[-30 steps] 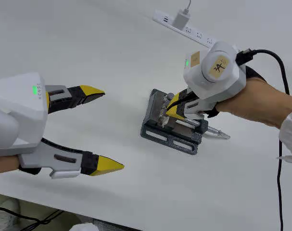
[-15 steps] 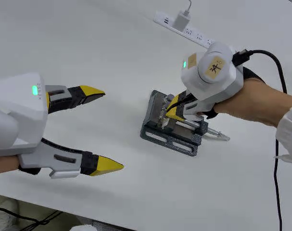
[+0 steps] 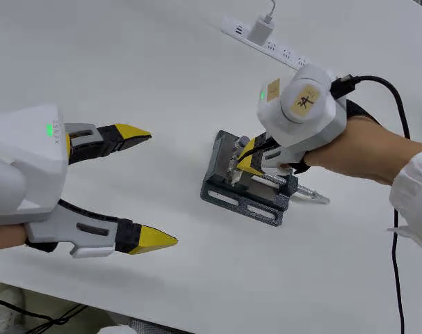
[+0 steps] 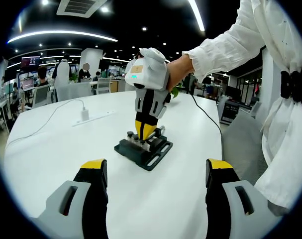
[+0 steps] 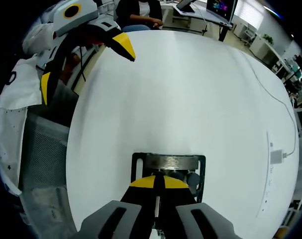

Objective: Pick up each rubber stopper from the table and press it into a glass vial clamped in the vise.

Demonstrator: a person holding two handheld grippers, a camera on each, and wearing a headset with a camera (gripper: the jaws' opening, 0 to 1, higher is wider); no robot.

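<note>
White table (image 3: 162, 69), vise (image 3: 229, 197) just beneath right gripper (image 3: 240, 164)

Your headset camera looks down on the table (image 3: 162, 62), with the vise (image 3: 238, 200) right of centre. Your left gripper view faces the vise from well back, and your right gripper view sits close above it. All three share it.

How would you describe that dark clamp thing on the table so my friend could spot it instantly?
On the white table, look under the yellow tips of the right gripper. There sits the vise, a squat dark-grey block with a slotted base and a steel rod poking out; the power strip farther back is flat and white.
</note>
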